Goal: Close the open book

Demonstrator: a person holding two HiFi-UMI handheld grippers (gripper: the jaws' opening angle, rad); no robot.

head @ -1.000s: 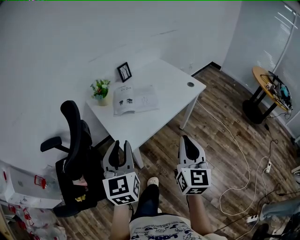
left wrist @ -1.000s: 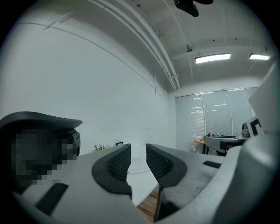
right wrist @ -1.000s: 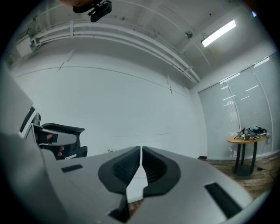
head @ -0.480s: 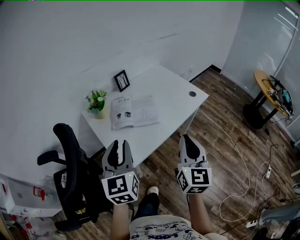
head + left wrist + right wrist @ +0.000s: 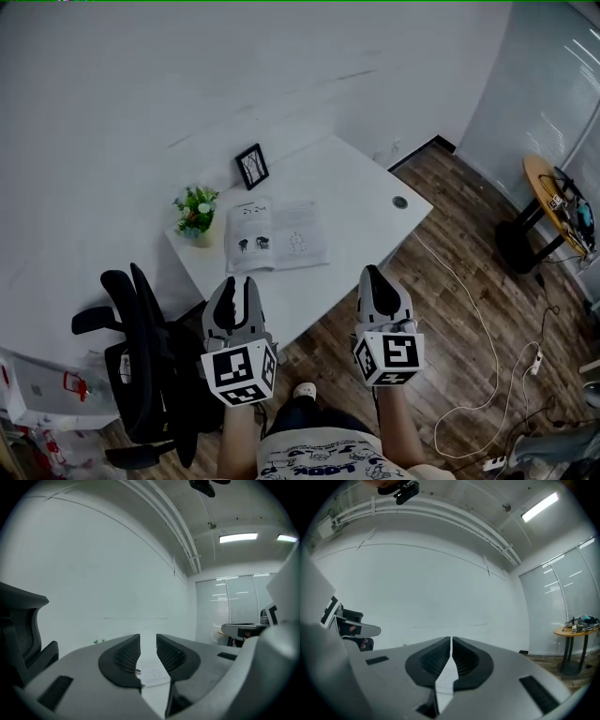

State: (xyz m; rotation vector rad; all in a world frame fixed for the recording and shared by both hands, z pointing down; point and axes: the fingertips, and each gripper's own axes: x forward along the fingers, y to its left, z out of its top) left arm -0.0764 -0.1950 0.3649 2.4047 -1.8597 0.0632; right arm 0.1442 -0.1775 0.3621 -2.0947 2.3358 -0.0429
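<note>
**Open book**: lies flat with its pages up on the left half of the white desk, close to the near edge. The spread runs across the head view. The spine runs roughly away from the person, a little tilted. Nothing touches it, and it is not yet closed.

**Neighbours:** a potted plant stands just beside the far corner of the left page. A picture frame stands behind the book, apart from it, towards the wall. An office chair sits off the desk's left end.

**Left gripper**: held level, short of the book and aimed almost along its spine. The jaws stand a narrow gap apart and hold nothing. Its own view shows the printed pages through that gap, ahead. This is the nearer gripper.

**Right gripper**: held level, well to the right of the right page's outer edge. The jaws are pressed together and empty.

**Assessment:** the book lies straight ahead of the left gripper, while the right gripper would need to come across leftward to lift the right page over.
</note>
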